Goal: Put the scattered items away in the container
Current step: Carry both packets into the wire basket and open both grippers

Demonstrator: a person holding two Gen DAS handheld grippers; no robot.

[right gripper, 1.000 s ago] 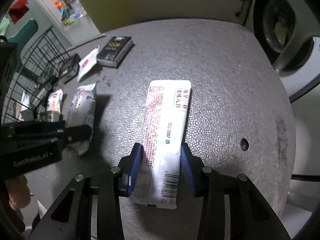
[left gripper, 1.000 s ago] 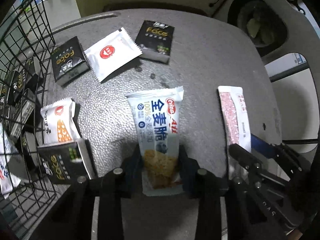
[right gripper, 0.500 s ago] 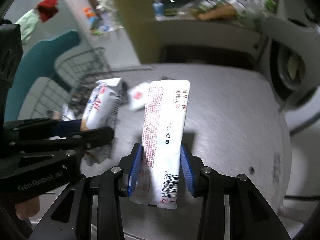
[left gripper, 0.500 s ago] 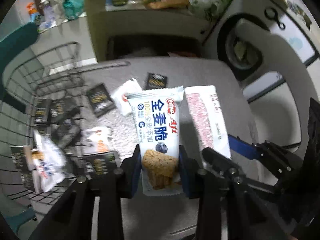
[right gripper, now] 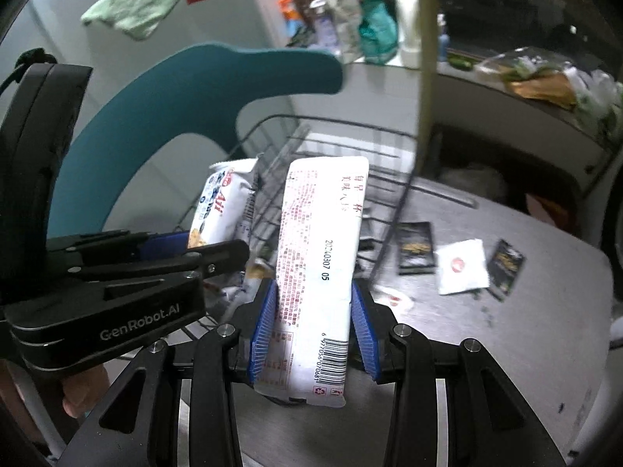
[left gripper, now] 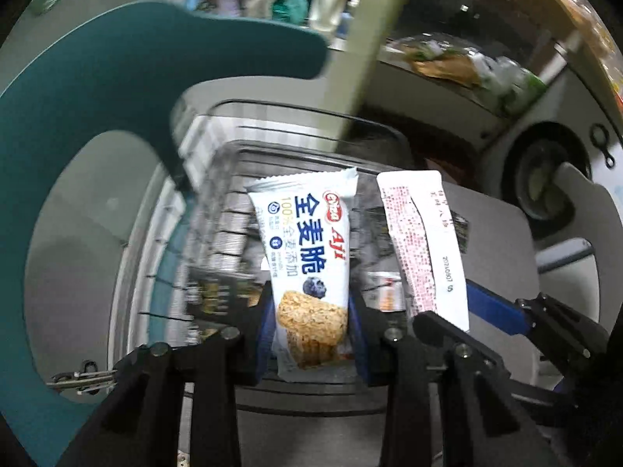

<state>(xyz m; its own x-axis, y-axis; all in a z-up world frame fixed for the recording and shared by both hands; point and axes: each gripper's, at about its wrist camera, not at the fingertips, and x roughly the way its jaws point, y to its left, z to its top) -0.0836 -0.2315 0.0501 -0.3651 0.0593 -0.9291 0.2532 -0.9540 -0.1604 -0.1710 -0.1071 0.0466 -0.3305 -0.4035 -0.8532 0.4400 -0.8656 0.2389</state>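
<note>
My left gripper (left gripper: 311,323) is shut on a white and blue cereal bar packet (left gripper: 307,249), held in the air over the black wire basket (left gripper: 229,210). My right gripper (right gripper: 313,330) is shut on a long white packet with red print (right gripper: 319,249), held beside it near the basket's (right gripper: 331,144) rim. The white packet also shows in the left wrist view (left gripper: 422,241), and the cereal bar in the right wrist view (right gripper: 216,210). Black packets lie blurred inside the basket.
On the grey table (right gripper: 525,311) lie two black sachets (right gripper: 416,248) (right gripper: 505,264), a white sachet with a red logo (right gripper: 461,266) and another small packet (right gripper: 393,299). A teal chair back (right gripper: 175,105) curves behind the basket. A shelf with bottles stands behind.
Both grippers lifted their packets off the table and swung left toward the wire basket. The table items now lie to the right.
</note>
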